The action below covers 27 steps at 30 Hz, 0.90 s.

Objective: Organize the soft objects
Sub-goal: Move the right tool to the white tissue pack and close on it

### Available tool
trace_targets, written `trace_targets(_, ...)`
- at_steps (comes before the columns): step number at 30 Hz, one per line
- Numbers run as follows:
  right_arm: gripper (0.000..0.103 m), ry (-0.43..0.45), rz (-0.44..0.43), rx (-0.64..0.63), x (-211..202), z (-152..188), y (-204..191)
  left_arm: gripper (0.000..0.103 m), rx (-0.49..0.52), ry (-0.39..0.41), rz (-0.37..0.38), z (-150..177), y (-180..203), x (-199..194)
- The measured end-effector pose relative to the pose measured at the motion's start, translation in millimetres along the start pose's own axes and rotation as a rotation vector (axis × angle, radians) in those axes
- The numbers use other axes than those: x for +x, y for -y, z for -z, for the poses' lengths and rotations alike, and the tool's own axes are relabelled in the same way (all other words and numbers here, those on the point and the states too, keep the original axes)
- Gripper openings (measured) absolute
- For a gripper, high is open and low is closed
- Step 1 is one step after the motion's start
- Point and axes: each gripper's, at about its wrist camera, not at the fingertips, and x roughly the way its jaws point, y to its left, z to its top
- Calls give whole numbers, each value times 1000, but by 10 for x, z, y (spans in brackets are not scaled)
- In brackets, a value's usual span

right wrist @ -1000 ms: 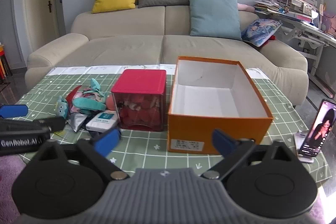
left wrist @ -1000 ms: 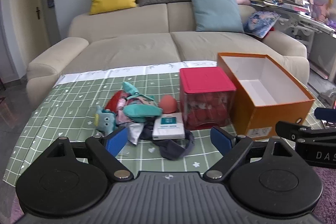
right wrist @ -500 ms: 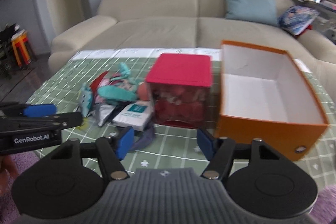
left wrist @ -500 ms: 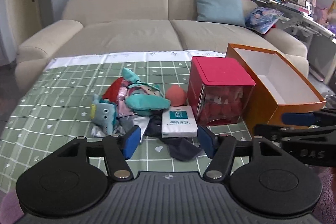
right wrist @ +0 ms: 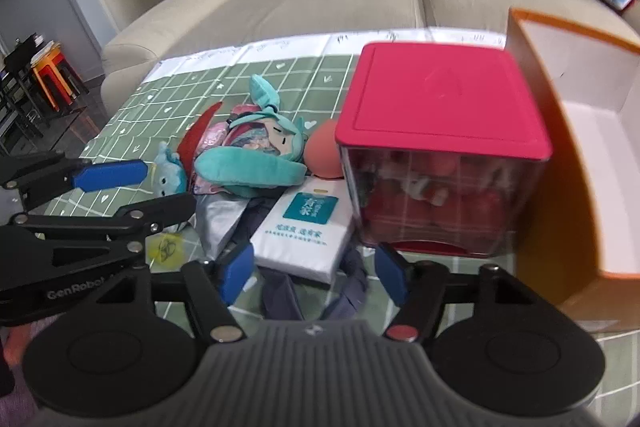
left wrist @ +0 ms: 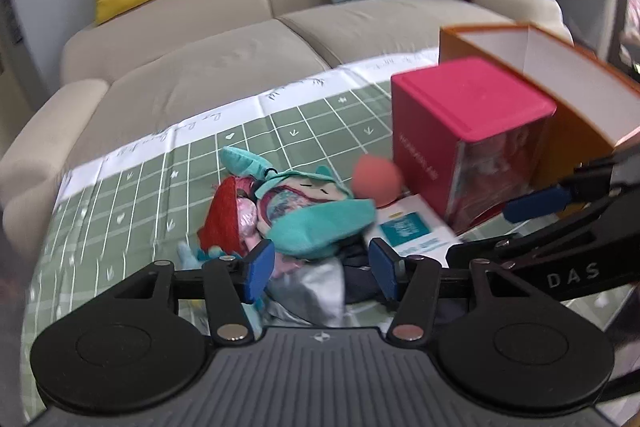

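A pile of soft things lies on the green checked tablecloth (left wrist: 132, 195): a teal-haired plush doll (left wrist: 312, 211) (right wrist: 256, 155), a red and pink plush (left wrist: 224, 215), a small blue plush (right wrist: 170, 175), a silver pouch (left wrist: 316, 287) (right wrist: 220, 223), dark cloth (right wrist: 280, 291), a white tissue pack (right wrist: 308, 231) (left wrist: 412, 231) and a coral ball (left wrist: 378, 179) (right wrist: 324, 149). My left gripper (left wrist: 320, 269) is open just over the pile's near edge. My right gripper (right wrist: 314, 271) is open above the tissue pack and dark cloth.
A red-lidded clear box (right wrist: 440, 147) (left wrist: 468, 131) stands right of the pile. An open orange box (right wrist: 592, 131) (left wrist: 560, 95) stands beyond it at the right. A beige sofa (left wrist: 224, 59) with cushions runs behind the table.
Both grippers have moved forward and down toward the pile, which now looks much closer. Their jaws have narrowed somewhat but stay open. Nothing has been picked up.
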Motion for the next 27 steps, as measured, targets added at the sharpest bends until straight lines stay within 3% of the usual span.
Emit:
trace_targets(5, 72, -77, 4, 44, 319, -113, -19, 79, 86, -38, 44, -89, -181, 323)
trace_targets(12, 75, -149, 6, 65, 638, -164, -12, 79, 283, -71, 111, -93, -216, 692)
trace_targets(14, 74, -155, 6, 72, 681, -163, -14, 76, 350, -81, 129, -75, -182, 780)
trace_targets(15, 72, -157, 7, 75, 698, -168, -14, 68, 386, -95, 139, -70, -153, 827)
trace_targets(17, 63, -158, 21, 74, 710, -185, -27, 57, 454, -94, 137, -48, -71, 868)
trace_targets(20, 39, -153, 49, 61, 731, -207, -43, 36, 492, -89, 138, -28, 3, 871)
trace_targets(22, 31, -153, 43, 45, 740, -211, -44, 16, 474, -77, 137, -42, 13, 842)
trace_targets(27, 1, -139, 40, 66, 690, -183, 36, 10, 363, -68, 123, -113, -45, 735)
